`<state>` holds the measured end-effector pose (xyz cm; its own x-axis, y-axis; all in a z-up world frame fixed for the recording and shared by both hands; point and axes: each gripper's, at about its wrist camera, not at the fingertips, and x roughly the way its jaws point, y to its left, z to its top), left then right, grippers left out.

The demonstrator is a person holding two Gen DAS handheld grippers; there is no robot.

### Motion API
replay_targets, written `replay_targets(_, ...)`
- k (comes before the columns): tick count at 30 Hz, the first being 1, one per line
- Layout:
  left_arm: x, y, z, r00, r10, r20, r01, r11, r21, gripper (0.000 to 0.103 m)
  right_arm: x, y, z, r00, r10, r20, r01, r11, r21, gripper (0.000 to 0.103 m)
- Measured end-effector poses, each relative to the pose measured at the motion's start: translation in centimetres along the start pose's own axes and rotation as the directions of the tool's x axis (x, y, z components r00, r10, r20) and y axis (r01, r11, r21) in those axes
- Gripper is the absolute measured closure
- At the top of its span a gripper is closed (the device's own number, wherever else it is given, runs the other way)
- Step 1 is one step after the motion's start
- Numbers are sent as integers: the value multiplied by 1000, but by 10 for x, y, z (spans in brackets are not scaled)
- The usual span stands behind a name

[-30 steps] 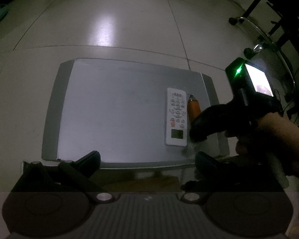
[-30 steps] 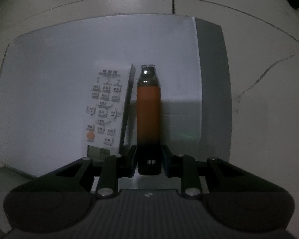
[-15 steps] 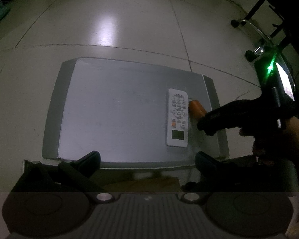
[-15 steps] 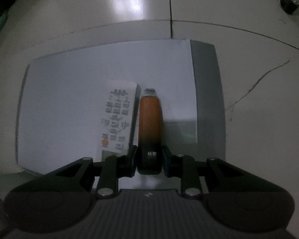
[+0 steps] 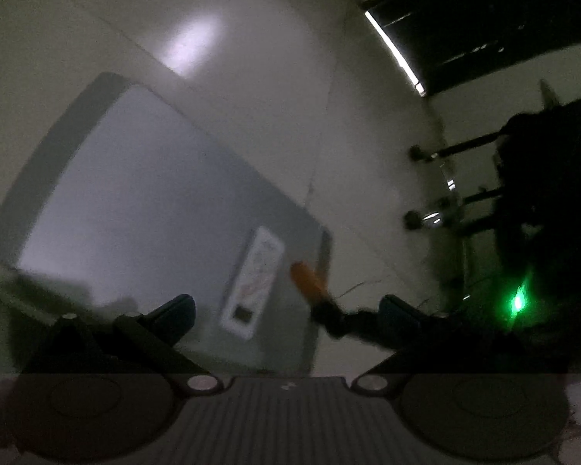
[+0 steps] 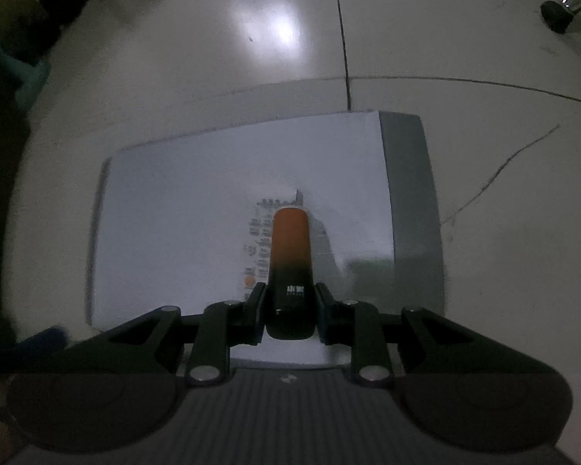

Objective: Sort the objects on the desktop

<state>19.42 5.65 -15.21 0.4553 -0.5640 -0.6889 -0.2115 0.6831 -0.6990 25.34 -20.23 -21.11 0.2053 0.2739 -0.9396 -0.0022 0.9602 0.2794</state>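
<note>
The right tool (image 6: 290,302) is clamped on the black end of an orange tube (image 6: 290,248), held at frame centre above the white remote (image 6: 261,240) lying on the grey desk (image 6: 410,201). The left tool (image 5: 286,310) stands apart, empty, low in its blurred view

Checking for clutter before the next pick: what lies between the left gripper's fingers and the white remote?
Nothing: in the left wrist view only bare grey mat separates the left gripper from the remote. The jaws stand open.
</note>
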Motion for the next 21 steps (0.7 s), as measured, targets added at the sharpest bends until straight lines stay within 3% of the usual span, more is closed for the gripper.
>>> replay_targets(4,27,10,6,998,-38,-45,34,994,-104,0,-33,10,-8,995,95,27,-94,995,-29,76)
replay_targets(9,43,19,2,998,-56,-43,49,986,-160,0,-62,34,-21,980,197,15,-194,975,-111,76)
replay_targets(12,44,21,0,996,-75,-42,67,983,-169,2,-68,49,-28,977,212,6,-208,966,-153,76)
replay_targets(14,43,21,1,996,-70,-50,62,986,-153,23,-66,56,-30,976,216,5,-212,962,-171,76)
replay_targets(17,44,20,1,995,-64,-72,55,990,-130,39,-58,60,-33,976,218,-8,-216,960,-178,76)
replay_targets(21,50,17,-5,992,-61,-113,49,993,-104,54,-47,60,-41,978,208,-20,-208,961,-181,76)
